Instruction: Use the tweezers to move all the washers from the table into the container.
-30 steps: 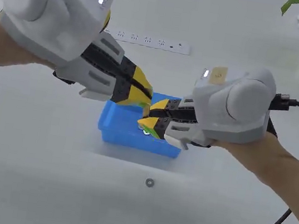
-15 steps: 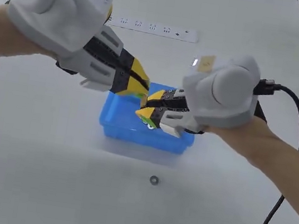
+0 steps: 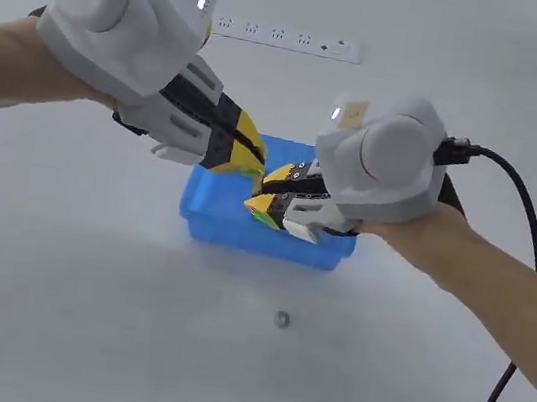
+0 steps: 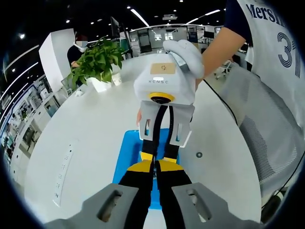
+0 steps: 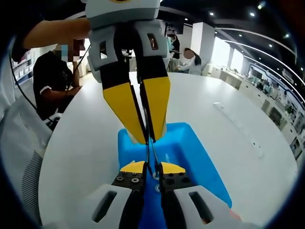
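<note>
Big white surface [image 3: 80, 314], blue container [image 3: 210, 218] sitting on it. Both tools hang over the container: left tool [image 3: 249, 163] is clenched on the tweezers [image 5: 148, 143], and right tool [image 3: 260, 205] looks pinched on the lower end of them, tips pointing down inside. Looks like a drop-off to me. One washer [image 3: 282, 318] is left on the surface, near the container's front wall. Can't tell what's inside.
</note>
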`<state>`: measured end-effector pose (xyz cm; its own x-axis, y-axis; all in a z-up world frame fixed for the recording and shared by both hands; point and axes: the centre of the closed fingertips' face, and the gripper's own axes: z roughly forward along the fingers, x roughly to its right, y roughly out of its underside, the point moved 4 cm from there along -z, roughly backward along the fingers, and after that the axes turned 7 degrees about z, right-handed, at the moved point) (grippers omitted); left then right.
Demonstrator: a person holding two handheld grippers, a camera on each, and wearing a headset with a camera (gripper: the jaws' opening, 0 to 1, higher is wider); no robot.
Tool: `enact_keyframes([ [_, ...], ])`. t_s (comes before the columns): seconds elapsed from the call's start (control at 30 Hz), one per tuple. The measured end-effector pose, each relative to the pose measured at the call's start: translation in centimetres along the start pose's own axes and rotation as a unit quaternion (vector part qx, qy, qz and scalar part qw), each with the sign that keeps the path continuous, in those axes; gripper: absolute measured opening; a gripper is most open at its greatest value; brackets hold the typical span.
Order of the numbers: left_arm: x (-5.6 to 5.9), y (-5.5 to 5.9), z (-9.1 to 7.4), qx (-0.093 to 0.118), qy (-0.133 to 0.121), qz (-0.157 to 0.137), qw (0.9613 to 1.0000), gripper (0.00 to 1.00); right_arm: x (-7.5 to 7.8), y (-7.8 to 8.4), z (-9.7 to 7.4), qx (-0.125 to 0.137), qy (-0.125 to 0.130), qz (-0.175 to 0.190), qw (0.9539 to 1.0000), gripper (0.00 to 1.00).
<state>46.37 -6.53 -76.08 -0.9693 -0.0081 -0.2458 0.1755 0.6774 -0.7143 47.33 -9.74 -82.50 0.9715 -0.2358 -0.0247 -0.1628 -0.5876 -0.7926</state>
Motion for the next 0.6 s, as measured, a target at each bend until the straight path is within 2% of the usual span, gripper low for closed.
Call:
enact_keyframes([
  [0.33,0.1,-0.4,-0.2,0.002,0.0,0.003,1.0,0.06,0.1,-0.1,-0.3,0.002,0.004,0.009,1.0,0.13],
  [0.6,0.4,-1.9,-1.2,0.004,-0.007,0.018,0.9998,0.06,-0.3,-0.8,-1.2,0.009,0.01,0.005,0.9999,0.13],
])
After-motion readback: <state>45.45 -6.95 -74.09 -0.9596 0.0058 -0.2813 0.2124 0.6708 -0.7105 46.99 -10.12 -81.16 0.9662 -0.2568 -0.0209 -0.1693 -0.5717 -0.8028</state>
